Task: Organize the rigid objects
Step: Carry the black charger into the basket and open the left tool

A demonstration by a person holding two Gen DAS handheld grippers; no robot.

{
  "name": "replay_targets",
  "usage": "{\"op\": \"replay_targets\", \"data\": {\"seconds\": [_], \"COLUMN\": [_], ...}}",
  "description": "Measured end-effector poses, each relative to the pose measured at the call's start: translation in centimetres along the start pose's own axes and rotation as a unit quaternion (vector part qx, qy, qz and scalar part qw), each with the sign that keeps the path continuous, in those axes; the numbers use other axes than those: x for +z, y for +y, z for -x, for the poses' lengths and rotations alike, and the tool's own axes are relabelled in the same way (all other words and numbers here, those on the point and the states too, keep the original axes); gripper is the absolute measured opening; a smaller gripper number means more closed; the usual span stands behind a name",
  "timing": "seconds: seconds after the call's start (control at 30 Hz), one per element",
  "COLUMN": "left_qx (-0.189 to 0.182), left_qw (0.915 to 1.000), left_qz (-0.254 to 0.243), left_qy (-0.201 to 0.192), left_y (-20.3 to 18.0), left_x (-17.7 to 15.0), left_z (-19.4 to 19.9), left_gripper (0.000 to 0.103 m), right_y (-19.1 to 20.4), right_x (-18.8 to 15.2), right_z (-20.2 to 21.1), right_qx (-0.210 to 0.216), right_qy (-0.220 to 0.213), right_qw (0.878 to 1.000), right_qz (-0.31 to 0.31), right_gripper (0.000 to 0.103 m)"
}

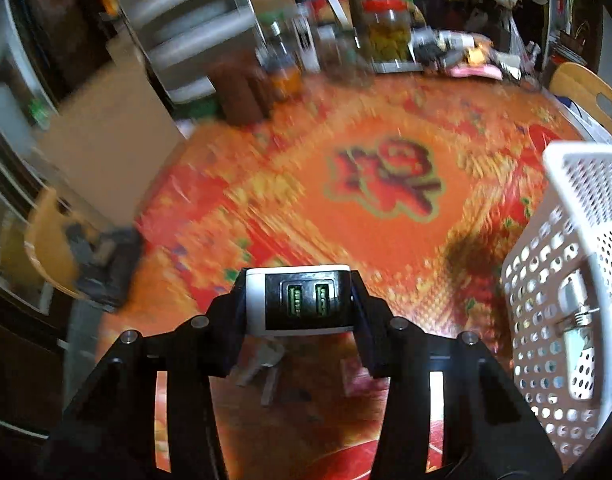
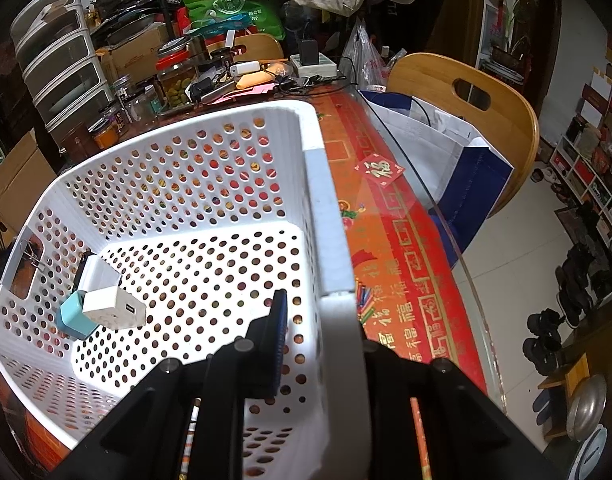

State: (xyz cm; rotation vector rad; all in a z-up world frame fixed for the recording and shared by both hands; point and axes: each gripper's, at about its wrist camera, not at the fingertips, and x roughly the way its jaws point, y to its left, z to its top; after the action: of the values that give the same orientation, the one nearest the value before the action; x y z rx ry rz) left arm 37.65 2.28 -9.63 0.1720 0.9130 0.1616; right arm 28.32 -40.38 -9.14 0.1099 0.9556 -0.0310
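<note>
Three chargers (image 2: 106,304) already in basket (image 2: 313,184); left tongs (image 1: 300,304) clamp a 4th charger (image 1: 302,300), undropped; right tongs (image 2: 317,344) grip basket wall.

worktop (image 2: 389,240): glass over red-orange patterned cloth under my view | wooden chair (image 2: 465,120): tucked against worktop's right edge | floor (image 2: 517,280): pale tile beyond that edge | drawer tower (image 2: 62,64): grey-white, at worktop's far left | cube shelving (image 2: 593,168): by far wall, right of chair
</note>
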Motion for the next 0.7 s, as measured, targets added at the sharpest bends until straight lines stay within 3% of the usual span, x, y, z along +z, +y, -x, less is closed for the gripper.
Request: {"op": "replay_targets", "data": {"seconds": [0.1, 0.23, 0.33, 0.4, 0.5, 0.6, 0.7], "left_qx": [0.011, -0.074, -0.071, -0.096, -0.141, -0.195, -0.179], "left_qw": [0.9984, 0.9938, 0.9893, 0.9840, 0.9773, 0.9664, 0.9636], "left_qz": [-0.021, -0.046, -0.083, -0.113, -0.145, -0.166, -0.186], "left_qy": [-0.051, -0.069, -0.096, -0.098, -0.064, 0.017, 0.069], "left_y": [-0.9, -2.6, -5.6, -8.1, -12.1, -16.0, -19.6], "left_x": [1.3, 2.9, 3.3, 3.5, 3.9, 4.5, 4.9], "left_z": [4.8, 9.7, 12.5, 13.7, 13.8, 12.0, 9.4], "left_gripper": [0.043, 0.043, 0.043, 0.043, 0.043, 0.043, 0.043], "right_y": [0.0, -0.1, -0.1, -0.1, -0.1, -0.1, -0.2], "right_x": [0.1, 0.1, 0.1, 0.1, 0.1, 0.1, 0.1], "right_z": [0.0, 0.0, 0.1, 0.1, 0.1, 0.1, 0.1], "right_qx": [0.000, 0.003, 0.005, 0.005, 0.005, 0.004, 0.005], "right_qy": [-0.001, -0.002, -0.004, -0.003, -0.002, -0.002, -0.001], "right_qw": [1.000, 1.000, 1.000, 1.000, 1.000, 1.000, 1.000], "right_qz": [0.000, 0.000, 0.000, 0.000, 0.000, 0.000, 0.000], "right_gripper": [0.017, 0.017, 0.017, 0.017, 0.017, 0.017, 0.017]}}
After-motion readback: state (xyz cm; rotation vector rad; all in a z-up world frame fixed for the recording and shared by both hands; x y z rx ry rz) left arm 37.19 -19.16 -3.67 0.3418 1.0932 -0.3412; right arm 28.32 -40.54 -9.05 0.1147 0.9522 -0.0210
